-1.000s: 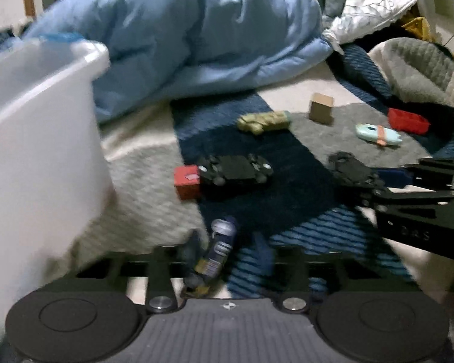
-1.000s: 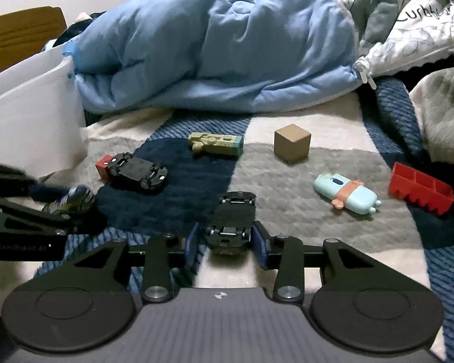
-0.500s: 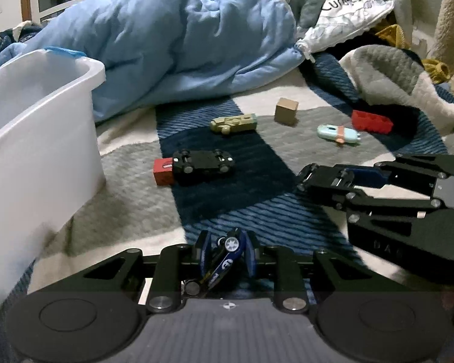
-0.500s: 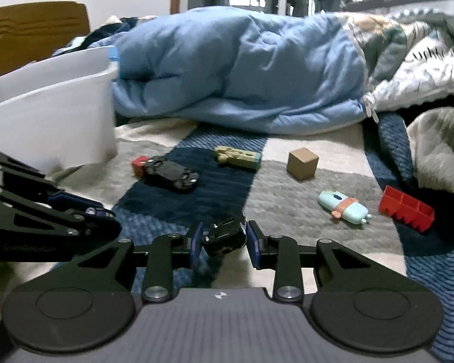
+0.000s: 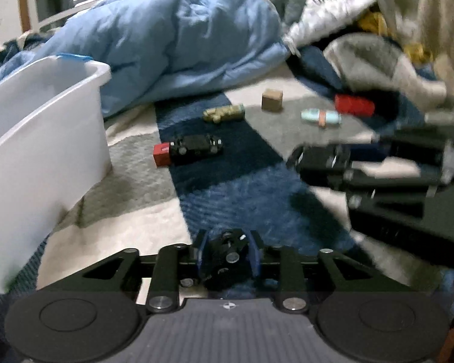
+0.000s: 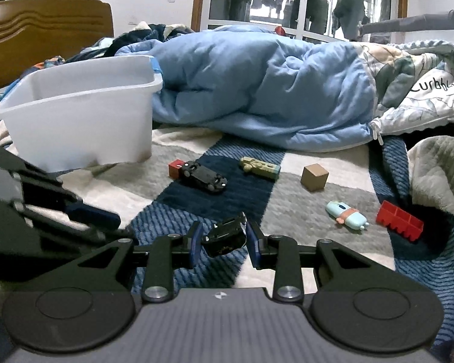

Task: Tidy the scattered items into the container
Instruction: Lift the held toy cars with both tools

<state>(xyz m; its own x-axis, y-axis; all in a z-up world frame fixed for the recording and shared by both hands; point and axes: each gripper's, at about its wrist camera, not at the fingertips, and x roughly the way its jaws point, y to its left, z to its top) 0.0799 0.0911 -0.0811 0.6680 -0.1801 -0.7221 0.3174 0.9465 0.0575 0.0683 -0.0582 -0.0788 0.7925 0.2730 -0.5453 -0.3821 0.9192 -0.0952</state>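
left claw [image 5: 228, 255]: clamped on a dark toy car [image 5: 227, 260], lifted off the blanket [image 5: 251, 187]. right claw [image 6: 222, 242]: clamped on a black car [image 6: 227, 236], tilted, also off the blanket. white bin [image 6: 75, 121]: ahead-left of both claws. ahead on the blanket: black car [image 6: 204, 177] touching a red block [image 6: 175, 168], green toy [image 6: 260, 168], brown cube [image 6: 314, 177].

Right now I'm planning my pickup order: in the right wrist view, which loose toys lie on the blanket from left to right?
Small red cube → black toy car lying upside down → olive-green toy block → brown wooden cube → pale blue capsule toy with an orange band → red toothed plastic brick.
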